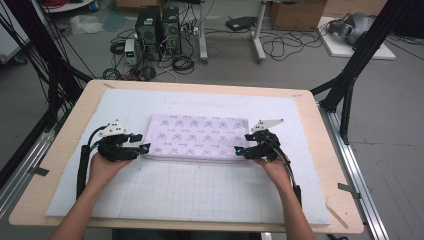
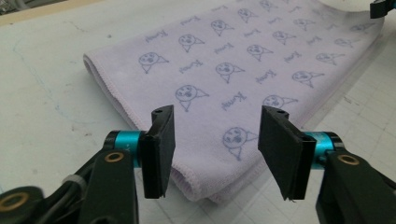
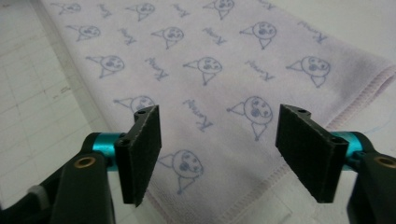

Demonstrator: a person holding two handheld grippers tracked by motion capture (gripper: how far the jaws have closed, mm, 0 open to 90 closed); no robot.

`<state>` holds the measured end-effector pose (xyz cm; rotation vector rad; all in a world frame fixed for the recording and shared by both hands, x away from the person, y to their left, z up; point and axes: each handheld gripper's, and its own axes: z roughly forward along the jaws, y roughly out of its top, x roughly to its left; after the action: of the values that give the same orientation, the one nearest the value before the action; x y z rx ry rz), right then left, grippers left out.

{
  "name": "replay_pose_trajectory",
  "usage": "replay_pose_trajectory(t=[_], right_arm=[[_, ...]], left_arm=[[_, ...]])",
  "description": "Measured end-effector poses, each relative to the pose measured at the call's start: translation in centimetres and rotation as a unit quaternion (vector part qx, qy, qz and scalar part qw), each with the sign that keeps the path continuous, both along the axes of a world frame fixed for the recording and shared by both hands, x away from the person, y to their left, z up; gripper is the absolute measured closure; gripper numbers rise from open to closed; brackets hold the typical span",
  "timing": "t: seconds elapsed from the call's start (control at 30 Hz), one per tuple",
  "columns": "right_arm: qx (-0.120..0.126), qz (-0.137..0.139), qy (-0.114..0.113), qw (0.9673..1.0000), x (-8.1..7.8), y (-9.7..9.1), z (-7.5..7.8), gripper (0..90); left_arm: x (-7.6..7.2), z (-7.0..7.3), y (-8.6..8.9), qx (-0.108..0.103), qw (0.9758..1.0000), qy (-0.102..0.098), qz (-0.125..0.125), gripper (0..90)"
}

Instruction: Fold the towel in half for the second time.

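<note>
A folded lilac towel [image 1: 197, 136] printed with small blue cartoon faces lies flat on a white grid mat [image 1: 200, 195]. My left gripper [image 1: 141, 142] is at the towel's near left corner. In the left gripper view its jaws [image 2: 215, 149] stand open over the towel's folded corner [image 2: 233, 60], with the pads clear of the cloth. My right gripper [image 1: 243, 145] is at the near right corner. Its jaws [image 3: 217, 149] are likewise open above the stitched edge of the towel [image 3: 210, 60], gripping nothing.
The mat covers most of a light wooden table [image 1: 60, 150]. Black frame posts [image 1: 350, 75] stand at the table's far corners. Computers and cables lie on the floor beyond. The right gripper's tip [image 2: 380, 7] shows at the towel's far end in the left gripper view.
</note>
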<state>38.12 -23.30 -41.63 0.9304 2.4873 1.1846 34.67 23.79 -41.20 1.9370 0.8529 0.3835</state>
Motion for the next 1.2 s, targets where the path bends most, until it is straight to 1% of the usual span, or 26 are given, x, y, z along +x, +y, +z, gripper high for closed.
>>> replay_pose_trajectory(t=[0.13,0.17,0.27,0.33,0.4,0.43,0.53,0.57,0.6,0.63,0.67,0.73,0.77,0.8,0.87,0.93,1.0,1.03,1.07,1.1,1.13,1.2], right_arm=[[0.001,-0.002,-0.010,0.9999,-0.6,0.1,0.5,22.1],[0.002,-0.004,-0.009,0.9999,-0.7,0.1,0.6,20.9],[0.005,-0.002,-0.004,1.0000,-1.1,0.1,0.8,19.4],[0.004,-0.004,-0.005,1.0000,-1.4,0.2,1.0,16.9],[0.007,-0.002,-0.004,1.0000,-1.7,0.2,1.1,16.3],[0.005,-0.003,-0.004,1.0000,-1.8,0.3,1.2,15.5],[0.003,0.000,-0.005,1.0000,-2.2,0.5,1.4,15.2],[0.002,0.000,-0.009,1.0000,-2.4,0.5,1.5,15.3],[0.002,-0.001,-0.020,0.9998,-2.6,0.5,1.5,15.4],[0.009,-0.004,-0.032,0.9994,-2.9,0.3,1.3,16.7],[0.014,-0.004,-0.035,0.9993,-3.1,0.2,1.2,16.9],[0.015,-0.008,-0.028,0.9995,-3.3,-0.2,1.2,16.6],[0.017,-0.010,-0.028,0.9994,-3.5,-0.4,1.2,16.6],[0.017,-0.011,-0.032,0.9993,-3.7,-0.5,1.2,16.6],[0.016,-0.013,-0.032,0.9993,-4.2,-0.7,1.1,16.5],[0.017,-0.015,-0.037,0.9991,-4.6,-0.8,1.0,16.2],[0.017,-0.016,-0.035,0.9991,-5.1,-0.9,1.0,15.6],[0.017,-0.017,-0.038,0.9990,-5.3,-1.0,0.9,15.5],[0.017,-0.016,-0.034,0.9991,-5.4,-1.1,0.9,14.1],[0.015,-0.020,-0.032,0.9992,-5.6,-1.1,1.0,12.6],[0.018,-0.021,-0.032,0.9991,-5.8,-1.1,0.9,12.6],[0.021,-0.019,-0.037,0.9989,-6.2,-1.3,0.8,12.6]], left_arm=[[-0.4,0.1,-0.1,0.003,1.0000,0.005,-0.002,37.8],[-0.5,0.1,-0.1,0.007,1.0000,0.005,-0.004,36.9],[-1.0,0.0,-0.2,0.009,0.9999,0.005,-0.008,34.9],[-1.4,-0.2,-0.1,0.014,0.9999,0.004,-0.009,34.6],[-1.7,-0.3,0.0,0.024,0.9997,0.005,-0.010,33.9],[-1.9,-0.3,0.1,0.024,0.9997,0.006,-0.008,33.3],[-2.5,-0.3,0.4,0.029,0.9995,0.004,-0.007,33.0],[-2.7,-0.3,0.6,0.030,0.9995,0.003,-0.006,32.9],[-2.9,-0.3,0.6,0.029,0.9996,0.002,-0.006,32.9],[-3.1,-0.3,0.7,0.030,0.9995,0.001,-0.006,32.9],[-3.2,-0.3,0.8,0.031,0.9995,0.000,-0.006,32.7],[-3.6,-0.3,0.9,0.029,0.9996,-0.001,-0.004,32.3],[-3.7,-0.3,0.9,0.031,0.9995,-0.003,-0.004,32.3],[-3.8,-0.3,1.0,0.033,0.9995,-0.004,-0.005,32.3],[-4.1,-0.3,1.1,0.032,0.9995,-0.004,-0.003,32.0],[-4.4,-0.4,1.2,0.035,0.9994,-0.005,-0.002,32.0],[-4.6,-0.4,1.4,0.035,0.9994,-0.007,0.000,31.8],[-4.7,-0.4,1.5,0.032,0.9995,-0.007,0.003,31.5],[-4.8,-0.4,1.6,0.030,0.9995,-0.007,0.006,31.0],[-4.9,-0.3,1.7,0.034,0.9994,-0.009,0.005,30.5],[-5.0,-0.3,1.7,0.031,0.9995,-0.008,0.007,30.5],[-5.3,-0.3,1.9,0.033,0.9994,-0.007,0.006,30.3]])
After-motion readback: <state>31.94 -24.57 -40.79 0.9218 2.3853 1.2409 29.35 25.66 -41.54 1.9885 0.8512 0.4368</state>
